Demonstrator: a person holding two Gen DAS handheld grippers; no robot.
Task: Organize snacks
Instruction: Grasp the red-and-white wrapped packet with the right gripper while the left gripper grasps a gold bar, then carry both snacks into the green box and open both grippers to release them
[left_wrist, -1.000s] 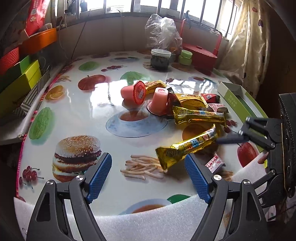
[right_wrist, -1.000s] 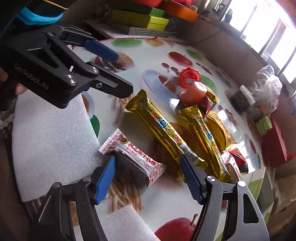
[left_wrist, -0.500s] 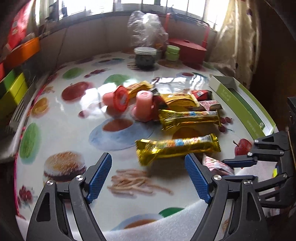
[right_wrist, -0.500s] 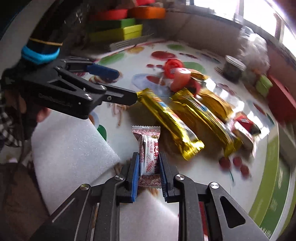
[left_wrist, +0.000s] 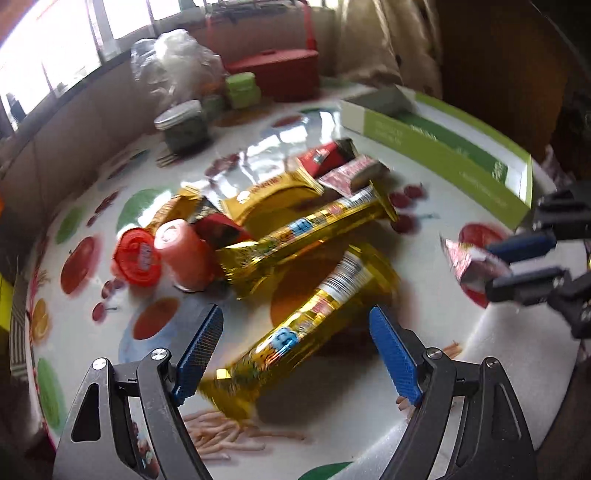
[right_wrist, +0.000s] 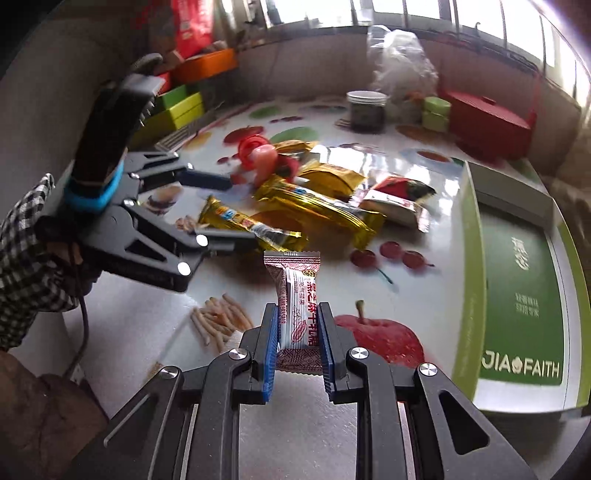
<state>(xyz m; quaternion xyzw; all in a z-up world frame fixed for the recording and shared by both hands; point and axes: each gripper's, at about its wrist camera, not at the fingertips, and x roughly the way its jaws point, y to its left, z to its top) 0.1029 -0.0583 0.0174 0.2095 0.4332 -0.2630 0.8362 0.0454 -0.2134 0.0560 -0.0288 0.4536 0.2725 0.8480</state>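
We have the small red-and-white candy packet (right_wrist: 297, 314) pinched between the two blue pads of the right gripper (right_wrist: 295, 347), held upright and clear of the table (right_wrist: 424, 192), with the open green box (right_wrist: 517, 295) lying just to its right. The left gripper (left_wrist: 295, 354) is spread wide, its jaws on either side of the nearest gold snack bar (left_wrist: 306, 328), though the blur there keeps us from saying whether the pads touch the wrapper yet. The other snacks lie heaped in the middle of the table: a second gold bar (left_wrist: 306, 236), a yellow pouch (left_wrist: 273, 192), red packets (left_wrist: 325, 158) and two pink jelly cups (left_wrist: 181, 254), one on its side showing its red lid. To do this step well, we judge we should carry the packet sideways over the box wall and lower it flat onto the green floor before parting the jaws, so that it does not tip or slide back out. The grip sits low on the packet, so we would keep it level and avoid swinging. With the left gripper we should centre the bar between the pads and close across its narrow width near the middle, since the foil looks slippery and a hold near one end would probably let it droop or twist.
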